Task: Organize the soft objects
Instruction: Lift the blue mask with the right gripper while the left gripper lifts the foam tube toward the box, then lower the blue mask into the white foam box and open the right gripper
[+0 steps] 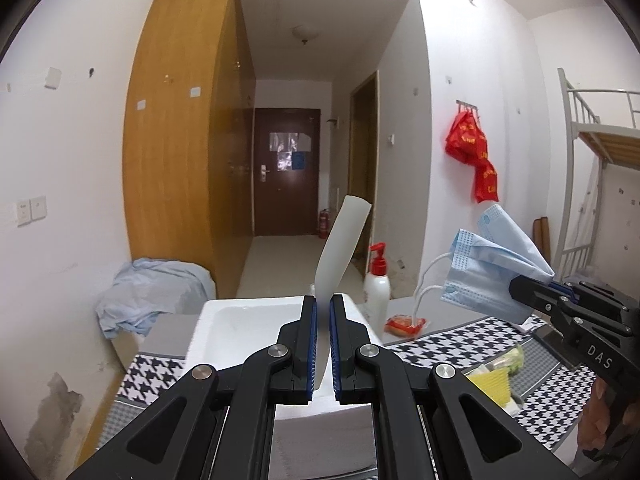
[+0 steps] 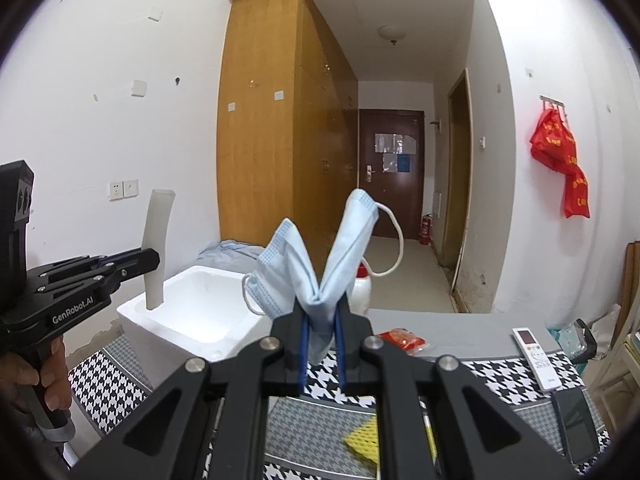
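White walls backed the foam box (image 1: pixel 248 320), empty, above which left gripper (image 1: pixel 323 344) pinched a white strip (image 1: pixel 340 244) and right gripper (image 2: pixel 321 344) a blue mask (image 2: pixel 320 256), neither yet dropped in.

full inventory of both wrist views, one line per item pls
foam box: 1, white, open-topped, on the table's left end
white strip: 1, bendy, clamped upright in the left gripper above the box
face mask: 1, light blue, folded, pinched in the right gripper
pump bottle: 1, white with red pump, behind the box
snack packet: 1, red, on the grey mat
sponge cloth: 1, yellow, near table edge
remote: 1, white, table's right side
table cover: 1, black-white houndstooth
left gripper: 1, black, shut on strip
right gripper: 1, black, shut on mask
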{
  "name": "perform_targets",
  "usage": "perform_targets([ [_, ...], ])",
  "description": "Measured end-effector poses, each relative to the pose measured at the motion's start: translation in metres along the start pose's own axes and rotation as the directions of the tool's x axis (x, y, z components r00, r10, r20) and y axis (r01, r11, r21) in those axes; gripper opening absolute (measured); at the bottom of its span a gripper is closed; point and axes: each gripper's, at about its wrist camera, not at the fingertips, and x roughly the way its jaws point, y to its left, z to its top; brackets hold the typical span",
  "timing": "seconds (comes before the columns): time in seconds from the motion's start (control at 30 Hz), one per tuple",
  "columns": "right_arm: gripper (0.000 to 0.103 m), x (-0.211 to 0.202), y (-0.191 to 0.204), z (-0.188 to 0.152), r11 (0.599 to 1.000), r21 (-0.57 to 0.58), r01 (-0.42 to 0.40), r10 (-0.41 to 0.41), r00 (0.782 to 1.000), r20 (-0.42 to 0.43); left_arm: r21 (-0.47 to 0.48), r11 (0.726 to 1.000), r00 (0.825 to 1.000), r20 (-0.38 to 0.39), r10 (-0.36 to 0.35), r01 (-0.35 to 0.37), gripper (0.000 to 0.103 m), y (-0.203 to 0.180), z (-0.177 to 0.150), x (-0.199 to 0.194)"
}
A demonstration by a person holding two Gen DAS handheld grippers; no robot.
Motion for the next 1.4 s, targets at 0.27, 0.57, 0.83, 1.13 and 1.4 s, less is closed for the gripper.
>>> perform_targets([
  [0.27, 0.014, 0.014, 0.018, 0.006, 0.998, -0.026, -0.06, 0.059, 0.998, -0.015, -0.01, 0.997, 0.997, 0.005, 0.071, -0.071, 0.007, 0.018, 0.002, -0.007],
  [0.57, 0.014, 0.027, 0.036, 0.011, 0.993, -0.039, -0.11, 0.108, 0.993, -0.036, -0.029, 0.989, 0.989, 0.011, 0.144, -0.144, 0.007, 0.036, -0.003, -0.014],
  [0.83, 0.014, 0.043, 0.054, 0.014, 0.987, -0.061, -0.148, 0.142, 0.986, -0.085, -0.041, 0.985, 0.986, 0.004, 0.169, -0.169, 0.007, 0.049, -0.007, -0.015],
  [1.13, 0.014, 0.064, 0.068, 0.016, 0.98, -0.07, -0.185, 0.174, 0.976, -0.133, -0.05, 0.983, 0.985, -0.005, 0.175, -0.175, 0.007, 0.059, -0.009, -0.015],
  [1.4, 0.014, 0.074, 0.077, 0.015, 0.977, -0.082, -0.196, 0.181, 0.969, -0.166, -0.056, 0.981, 0.983, -0.018, 0.185, -0.186, 0.007, 0.065, -0.011, -0.011],
])
